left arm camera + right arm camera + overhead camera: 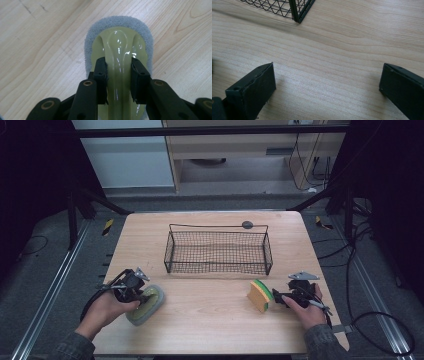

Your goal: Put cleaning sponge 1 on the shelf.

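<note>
On the near left of the tabletop (210,315) your left claw (119,68) has its jaws pressed against the raised handle of the scrubber (120,45), so that grasp looks made, though the scrubber's grey pad lies flat on the wood and nothing is lifted yet. Your right claw (327,82) stands wide open with bare wood between its jaws; in the high view it sits just beside the sponge (260,295), which stands on edge (yellow face toward the middle, green toward your hand), and it grips nothing. The basket (218,268) at the middle of the tabletop is empty. Judging from this layout, the work is to put both cleaning things into that basket, and you are at the very start: one grasp done, one to make, then two lifts, two carries and two releases over the wire rim.
</note>
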`<action>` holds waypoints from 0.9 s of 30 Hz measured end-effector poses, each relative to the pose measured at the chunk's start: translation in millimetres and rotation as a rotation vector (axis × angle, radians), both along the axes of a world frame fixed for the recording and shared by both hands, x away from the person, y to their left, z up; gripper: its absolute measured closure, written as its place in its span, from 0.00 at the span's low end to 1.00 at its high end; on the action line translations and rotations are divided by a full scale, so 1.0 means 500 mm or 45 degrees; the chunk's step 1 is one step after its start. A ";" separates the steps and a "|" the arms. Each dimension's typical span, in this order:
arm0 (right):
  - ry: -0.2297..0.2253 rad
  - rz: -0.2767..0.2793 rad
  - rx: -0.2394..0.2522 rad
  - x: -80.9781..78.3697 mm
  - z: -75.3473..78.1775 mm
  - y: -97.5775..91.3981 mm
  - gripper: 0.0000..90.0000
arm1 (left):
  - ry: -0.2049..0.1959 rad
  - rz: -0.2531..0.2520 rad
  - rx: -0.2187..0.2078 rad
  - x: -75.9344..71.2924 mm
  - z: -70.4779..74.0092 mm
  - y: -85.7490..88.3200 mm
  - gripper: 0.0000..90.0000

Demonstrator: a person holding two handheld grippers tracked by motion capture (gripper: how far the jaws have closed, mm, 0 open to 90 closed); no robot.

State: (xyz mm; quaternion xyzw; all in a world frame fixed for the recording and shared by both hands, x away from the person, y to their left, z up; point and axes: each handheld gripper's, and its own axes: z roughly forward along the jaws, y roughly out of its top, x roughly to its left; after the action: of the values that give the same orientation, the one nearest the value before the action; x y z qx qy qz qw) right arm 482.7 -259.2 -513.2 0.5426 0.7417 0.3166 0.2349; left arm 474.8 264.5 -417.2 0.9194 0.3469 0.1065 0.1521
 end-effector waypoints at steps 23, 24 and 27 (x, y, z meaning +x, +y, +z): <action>0.003 0.007 0.002 0.001 0.000 -0.001 0.00 | -0.281 -0.288 0.146 0.002 0.113 -0.049 0.78; 0.003 0.007 0.002 0.001 0.000 -0.001 0.00 | -0.293 -0.301 0.151 0.005 0.118 -0.055 0.78; 0.003 0.007 0.002 0.001 0.000 0.000 0.00 | -0.317 -0.336 0.154 0.014 0.128 -0.069 0.78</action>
State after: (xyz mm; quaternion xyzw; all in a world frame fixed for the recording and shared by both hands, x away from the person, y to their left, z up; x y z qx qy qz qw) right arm 483.0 -259.5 -513.1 0.5412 0.7432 0.3171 0.2327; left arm 482.0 230.3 -353.5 0.9441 0.1947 0.2191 0.1512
